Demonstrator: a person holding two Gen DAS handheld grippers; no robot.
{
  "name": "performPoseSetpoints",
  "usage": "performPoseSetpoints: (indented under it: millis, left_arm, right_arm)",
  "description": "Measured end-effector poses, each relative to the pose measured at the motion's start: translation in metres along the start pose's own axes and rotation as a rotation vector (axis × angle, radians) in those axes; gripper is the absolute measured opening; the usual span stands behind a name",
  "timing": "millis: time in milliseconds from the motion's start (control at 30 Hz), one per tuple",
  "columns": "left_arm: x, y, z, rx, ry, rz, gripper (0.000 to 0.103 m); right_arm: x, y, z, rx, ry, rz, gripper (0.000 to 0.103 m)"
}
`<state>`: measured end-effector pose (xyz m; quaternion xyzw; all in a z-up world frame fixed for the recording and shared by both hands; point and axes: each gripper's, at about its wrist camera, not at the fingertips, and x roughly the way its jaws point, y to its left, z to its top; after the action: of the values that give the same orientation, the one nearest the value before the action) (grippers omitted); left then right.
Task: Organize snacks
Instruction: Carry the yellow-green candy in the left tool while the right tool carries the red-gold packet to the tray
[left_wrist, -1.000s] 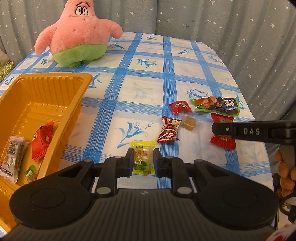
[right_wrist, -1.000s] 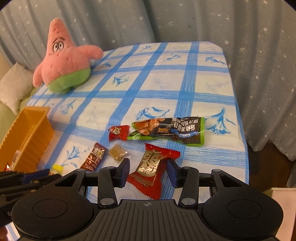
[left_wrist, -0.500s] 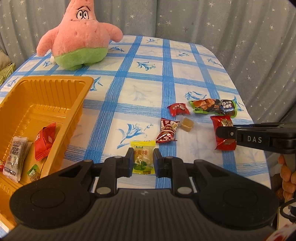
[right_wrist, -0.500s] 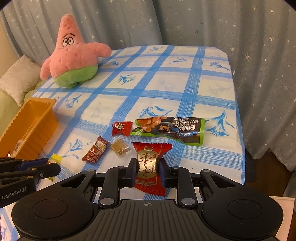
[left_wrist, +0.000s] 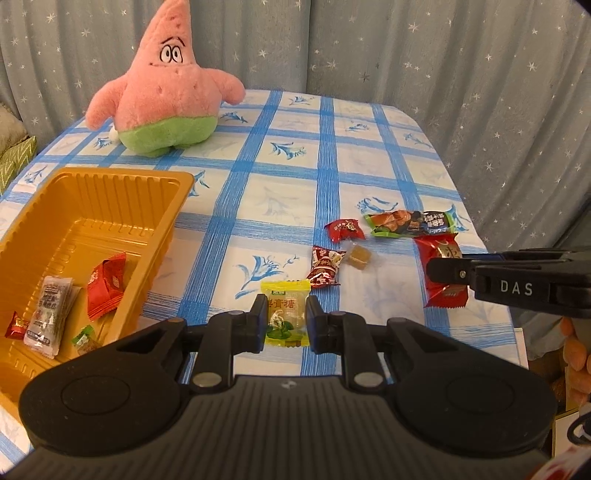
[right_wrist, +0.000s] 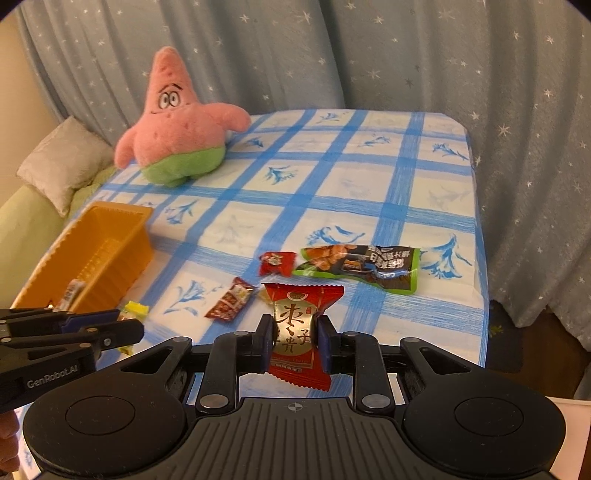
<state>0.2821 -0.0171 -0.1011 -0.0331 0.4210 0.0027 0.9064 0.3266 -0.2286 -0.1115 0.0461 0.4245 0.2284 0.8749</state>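
Both grippers grip snacks: left gripper (left_wrist: 283, 320) pinches the yellow candy (left_wrist: 285, 316), right gripper (right_wrist: 294, 341) the red packet (right_wrist: 300, 332) (lifted, apparently), right of the orange tray (left_wrist: 155, 218). Next: carry both to it.

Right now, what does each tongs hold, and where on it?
Left tongs: yellow candy, by its sides. Right tongs: red packet, by its middle.

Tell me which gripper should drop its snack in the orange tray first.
Left. The left gripper, shut on the yellow candy packet, sits beside the orange plastic tray; the right gripper is farther.
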Motion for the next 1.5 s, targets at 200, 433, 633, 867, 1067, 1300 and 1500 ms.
performPoseSetpoints:
  millis: [200,433,633,867,1067,1300,1500]
  left_arm:
    - [-0.018,0.001,-0.005,-0.008,-0.021,0.005,0.019]
    - [-0.045,0.007,-0.015,-0.026,-0.044,0.008,0.019]
    - [-0.07,0.02,-0.026,-0.046,-0.055,0.025,0.019]
    - [-0.102,0.046,-0.039,-0.081,-0.083,0.06,0.019]
    - [-0.122,0.074,-0.047,-0.115,-0.102,0.103,0.019]
    - [-0.134,0.106,-0.049,-0.14,-0.118,0.142,0.019]
    - [-0.135,0.133,-0.047,-0.148,-0.123,0.158,0.019]
  right_arm:
    - [-0.018,0.015,-0.003,-0.022,-0.01,0.03,0.025]
    - [-0.036,0.036,-0.009,-0.055,-0.014,0.067,0.025]
    - [-0.049,0.06,-0.016,-0.091,-0.012,0.112,0.025]
    - [-0.054,0.096,-0.024,-0.13,0.001,0.184,0.025]
    - [-0.051,0.129,-0.025,-0.162,0.01,0.241,0.025]
    - [-0.04,0.166,-0.019,-0.186,0.019,0.301,0.025]
    - [-0.024,0.193,-0.014,-0.199,0.032,0.332,0.025]
